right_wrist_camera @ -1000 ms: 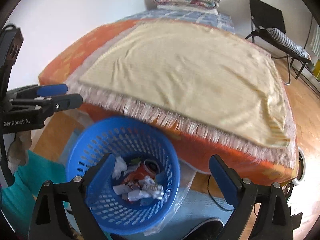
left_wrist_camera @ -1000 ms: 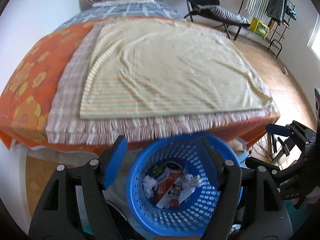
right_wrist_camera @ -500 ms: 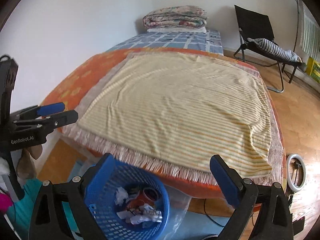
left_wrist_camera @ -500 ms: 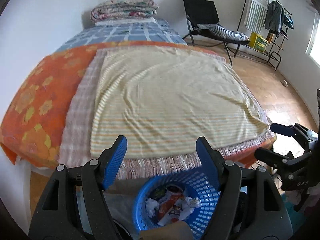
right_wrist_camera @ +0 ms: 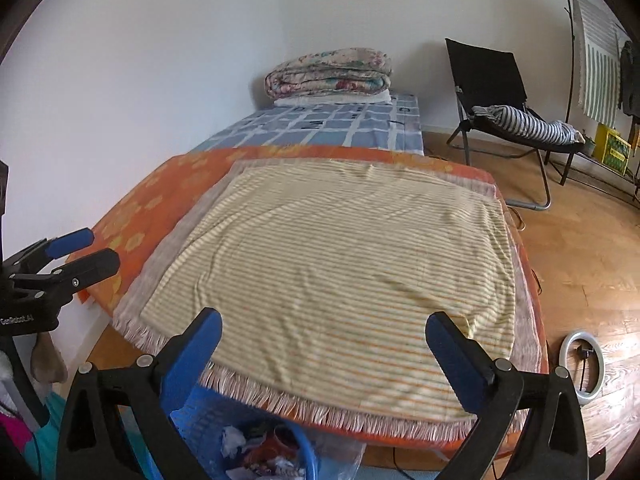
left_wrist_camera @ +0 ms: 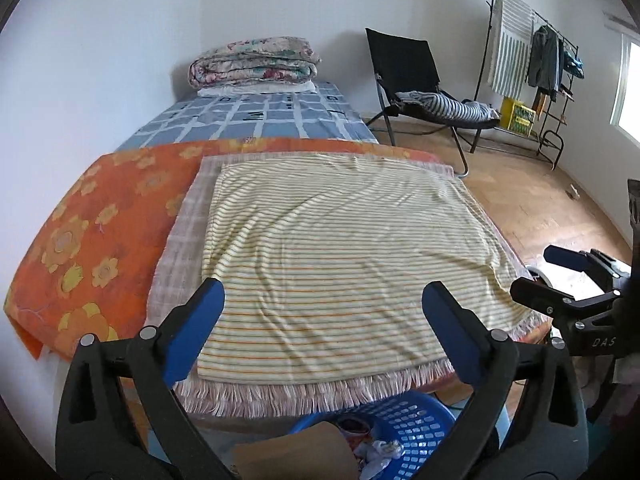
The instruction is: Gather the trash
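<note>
A blue plastic basket (left_wrist_camera: 408,432) stands on the floor at the foot of the bed and holds crumpled paper and wrappers (left_wrist_camera: 376,448). It also shows in the right wrist view (right_wrist_camera: 224,428) with the trash (right_wrist_camera: 260,452) inside. My left gripper (left_wrist_camera: 322,304) is open and empty, above the bed's near edge. My right gripper (right_wrist_camera: 324,332) is open and empty, also over the bed's near edge. Each gripper shows from the side in the other's view, the right one (left_wrist_camera: 560,276) and the left one (right_wrist_camera: 76,252).
The bed carries a striped yellow sheet (left_wrist_camera: 340,248) over a fringed blanket and an orange flowered cover (left_wrist_camera: 104,224), with folded quilts (left_wrist_camera: 256,60) at the head. A black folding chair (left_wrist_camera: 412,76), a clothes rack (left_wrist_camera: 536,52) and a ring light (right_wrist_camera: 580,364) stand on the wooden floor.
Both grippers have risen and tilted up from the basket toward the bed. The basket has slid to the bottom edge of both views. Both grippers stayed open and empty.
</note>
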`<action>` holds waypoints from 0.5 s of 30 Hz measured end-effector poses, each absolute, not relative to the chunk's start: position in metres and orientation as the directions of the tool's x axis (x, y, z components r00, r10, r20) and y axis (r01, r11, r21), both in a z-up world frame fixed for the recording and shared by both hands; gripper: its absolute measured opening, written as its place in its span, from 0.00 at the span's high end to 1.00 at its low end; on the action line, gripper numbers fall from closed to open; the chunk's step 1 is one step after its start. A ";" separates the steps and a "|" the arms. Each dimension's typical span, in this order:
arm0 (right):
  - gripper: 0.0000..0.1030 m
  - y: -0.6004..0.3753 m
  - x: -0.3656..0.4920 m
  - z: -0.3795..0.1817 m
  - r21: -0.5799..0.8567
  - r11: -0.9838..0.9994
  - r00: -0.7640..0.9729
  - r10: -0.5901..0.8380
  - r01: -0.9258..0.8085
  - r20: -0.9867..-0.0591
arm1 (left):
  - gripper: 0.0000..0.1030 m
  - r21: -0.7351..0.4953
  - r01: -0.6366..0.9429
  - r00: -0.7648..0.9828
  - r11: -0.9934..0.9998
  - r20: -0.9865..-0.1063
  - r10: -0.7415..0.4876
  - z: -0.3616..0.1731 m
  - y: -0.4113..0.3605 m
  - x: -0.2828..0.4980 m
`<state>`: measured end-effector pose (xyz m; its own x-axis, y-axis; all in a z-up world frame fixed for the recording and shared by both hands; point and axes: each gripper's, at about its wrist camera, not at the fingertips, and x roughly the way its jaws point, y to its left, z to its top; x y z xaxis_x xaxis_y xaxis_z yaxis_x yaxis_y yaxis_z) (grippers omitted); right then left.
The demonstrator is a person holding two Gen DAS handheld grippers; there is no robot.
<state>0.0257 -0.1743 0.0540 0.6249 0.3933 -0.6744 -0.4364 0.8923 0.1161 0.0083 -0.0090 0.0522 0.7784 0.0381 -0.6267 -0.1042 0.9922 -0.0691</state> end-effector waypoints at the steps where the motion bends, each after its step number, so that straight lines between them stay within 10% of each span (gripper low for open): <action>1: 0.00 -0.174 0.028 0.052 0.117 0.892 0.625 0.394 -0.436 -0.675 | 0.02 -0.076 -0.105 0.776 0.992 -0.630 0.034 0.051 -0.008 0.010; 15: 0.00 -0.171 0.048 0.035 0.195 0.886 0.585 0.429 -0.420 -0.688 | 0.02 -0.087 -0.106 0.747 0.991 -0.665 0.021 0.036 -0.012 0.026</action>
<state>0.0479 -0.1707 0.0346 0.5849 0.4289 -0.6885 -0.4204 0.8861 0.1949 0.0257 -0.0124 0.0355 0.7466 0.0213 -0.6649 -0.1058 0.9906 -0.0871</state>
